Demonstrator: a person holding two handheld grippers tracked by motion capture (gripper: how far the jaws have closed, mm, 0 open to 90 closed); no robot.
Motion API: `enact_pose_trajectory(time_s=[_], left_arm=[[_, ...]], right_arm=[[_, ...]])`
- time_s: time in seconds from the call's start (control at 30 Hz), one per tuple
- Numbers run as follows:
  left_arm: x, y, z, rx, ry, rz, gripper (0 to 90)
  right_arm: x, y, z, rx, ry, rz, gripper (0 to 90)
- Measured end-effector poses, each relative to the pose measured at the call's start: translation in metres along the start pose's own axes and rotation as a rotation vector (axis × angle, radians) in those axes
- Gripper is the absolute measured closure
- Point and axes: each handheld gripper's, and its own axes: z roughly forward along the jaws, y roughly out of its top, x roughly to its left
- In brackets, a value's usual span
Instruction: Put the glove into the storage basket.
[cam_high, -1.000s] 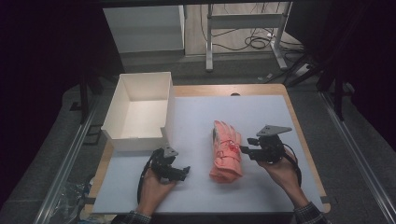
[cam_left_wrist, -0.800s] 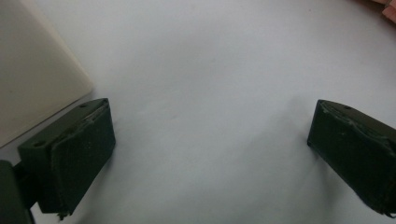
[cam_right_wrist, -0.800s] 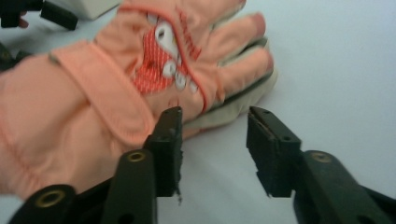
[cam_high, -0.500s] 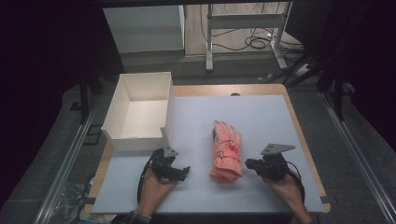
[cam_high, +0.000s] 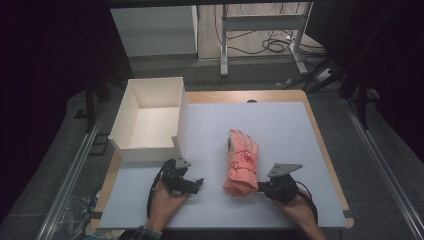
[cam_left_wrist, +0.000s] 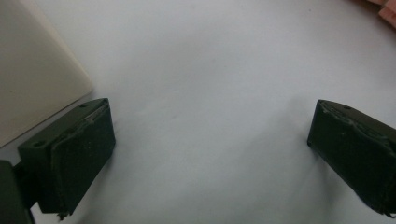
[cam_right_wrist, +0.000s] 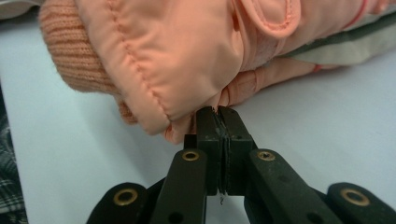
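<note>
A salmon-pink padded glove (cam_high: 242, 162) lies flat on the white mat (cam_high: 285, 125), its knit cuff toward me. My right gripper (cam_high: 263, 189) sits just right of the cuff end. In the right gripper view its jaws have just been closing and now stand shut, pad against pad (cam_right_wrist: 218, 114), with the tips touching the glove's (cam_right_wrist: 187, 56) lower edge and no fabric visibly caught between them. Left of the glove my left gripper (cam_high: 198, 184) rests on the mat, its jaws wide open (cam_left_wrist: 210, 144) over bare mat.
An open white box (cam_high: 145, 146) stands at the mat's left, its corner (cam_left_wrist: 32, 79) close to the left gripper's jaw. The wooden table edge (cam_high: 327, 150) borders the mat on the right. Desk legs and cables lie on the floor beyond.
My right gripper has dropped and drawn back toward me along the glove to its cuff end, and its jaws have closed. The left gripper has stayed put.
</note>
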Motion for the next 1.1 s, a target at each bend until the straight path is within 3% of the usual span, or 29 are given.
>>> enact_pose_trajectory(time_s=[0.67,1.1], left_arm=[[0.001,0.0,0.0,0.004,-0.004,-0.002,0.9],[0.01,-0.005,-0.006,0.009,-0.041,0.044,2.0]], right_arm=[[0.019,0.019,0.036,0.001,0.044,-0.029,86.0],[0.027,0.039,0.061,-0.002,0.037,-0.049,85.7]])
